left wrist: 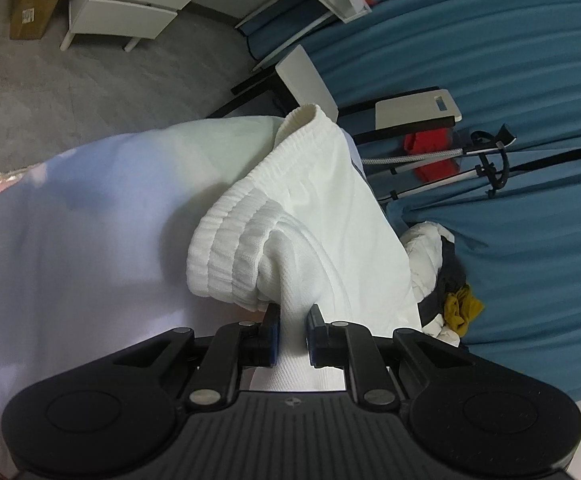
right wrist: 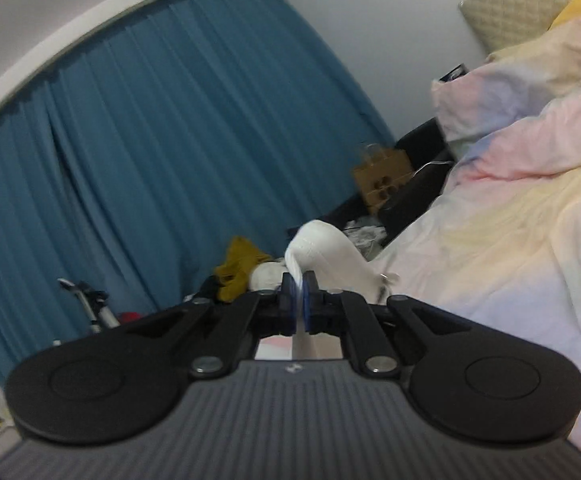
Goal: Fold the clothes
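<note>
A white garment with a ribbed elastic waistband (left wrist: pixel 290 208) lies partly on the pale bed sheet (left wrist: pixel 90 220). My left gripper (left wrist: pixel 292 320) is shut on a bunched fold of it near the waistband. In the right wrist view my right gripper (right wrist: pixel 299 294) is shut on another edge of the white garment (right wrist: pixel 322 248), which rises just beyond the fingertips beside the bed (right wrist: pixel 490 260). How the cloth runs between the two grippers is hidden.
Blue curtains (right wrist: pixel 150 160) hang behind. A heap of white, dark and mustard clothes (left wrist: pixel 450 292) lies by the bed edge. A red item and a metal stand (left wrist: pixel 450 160), white drawers (left wrist: pixel 130 4), a cardboard box (left wrist: pixel 34 4), a paper bag (right wrist: pixel 384 182) and pillows (right wrist: pixel 530 8) are around.
</note>
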